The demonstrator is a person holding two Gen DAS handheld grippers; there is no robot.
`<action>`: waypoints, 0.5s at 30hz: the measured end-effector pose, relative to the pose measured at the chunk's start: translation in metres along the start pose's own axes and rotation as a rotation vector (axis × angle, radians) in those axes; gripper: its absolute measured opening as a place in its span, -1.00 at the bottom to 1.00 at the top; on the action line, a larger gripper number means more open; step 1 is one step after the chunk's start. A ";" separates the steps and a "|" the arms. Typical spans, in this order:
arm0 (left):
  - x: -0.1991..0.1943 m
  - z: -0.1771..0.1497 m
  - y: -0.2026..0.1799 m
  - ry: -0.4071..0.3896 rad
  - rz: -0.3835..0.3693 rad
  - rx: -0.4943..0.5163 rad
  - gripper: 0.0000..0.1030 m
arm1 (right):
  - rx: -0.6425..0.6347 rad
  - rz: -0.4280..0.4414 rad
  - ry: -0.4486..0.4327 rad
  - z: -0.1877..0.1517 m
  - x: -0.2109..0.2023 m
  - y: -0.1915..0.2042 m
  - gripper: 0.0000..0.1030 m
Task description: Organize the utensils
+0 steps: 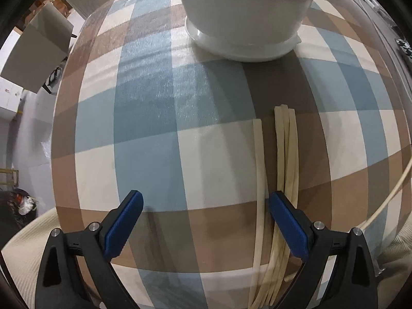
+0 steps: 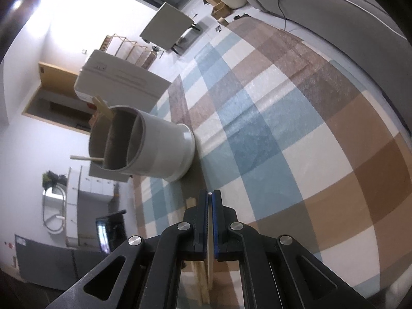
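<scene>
In the left wrist view several pale chopsticks [image 1: 285,154] lie side by side on the checked tablecloth [image 1: 154,118], and one chopstick [image 1: 259,170] lies apart to their left. My left gripper [image 1: 206,221] is open low over the cloth, its right finger [image 1: 288,229] over the bundle. A white utensil holder [image 1: 247,13] stands at the far edge. In the right wrist view my right gripper [image 2: 211,221] is shut on a pale chopstick [image 2: 211,231]. The holder [image 2: 144,144], divided inside, holds a few chopsticks [image 2: 103,108].
More chopsticks [image 2: 198,270] lie under the right gripper. A white box [image 2: 116,77] stands behind the holder. A pale cord [image 1: 391,193] curves along the table's right edge. Beyond the table are a grey chair, shelves and floor clutter.
</scene>
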State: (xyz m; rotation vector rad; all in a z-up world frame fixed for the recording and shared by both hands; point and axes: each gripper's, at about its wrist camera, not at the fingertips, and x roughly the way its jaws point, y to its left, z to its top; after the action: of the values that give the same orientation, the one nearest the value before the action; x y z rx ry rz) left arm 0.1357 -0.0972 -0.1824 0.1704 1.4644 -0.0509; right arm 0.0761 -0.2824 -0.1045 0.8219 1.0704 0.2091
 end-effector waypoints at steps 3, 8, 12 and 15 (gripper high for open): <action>-0.009 0.006 -0.013 -0.013 0.015 0.026 0.68 | 0.010 0.015 -0.010 0.003 -0.004 -0.001 -0.96; -0.017 0.018 -0.021 -0.012 0.000 0.038 0.08 | 0.022 0.031 -0.019 0.008 -0.006 -0.001 -0.96; -0.019 0.029 -0.032 -0.009 0.003 0.079 -0.37 | 0.002 0.027 -0.029 0.011 -0.006 0.003 -0.96; -0.019 0.036 -0.041 0.008 -0.029 0.096 -0.94 | -0.013 0.026 -0.037 0.013 -0.006 0.007 -0.96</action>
State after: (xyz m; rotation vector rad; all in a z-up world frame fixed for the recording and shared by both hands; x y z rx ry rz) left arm 0.1633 -0.1437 -0.1638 0.2275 1.4734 -0.1446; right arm 0.0857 -0.2868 -0.0925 0.8250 1.0234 0.2222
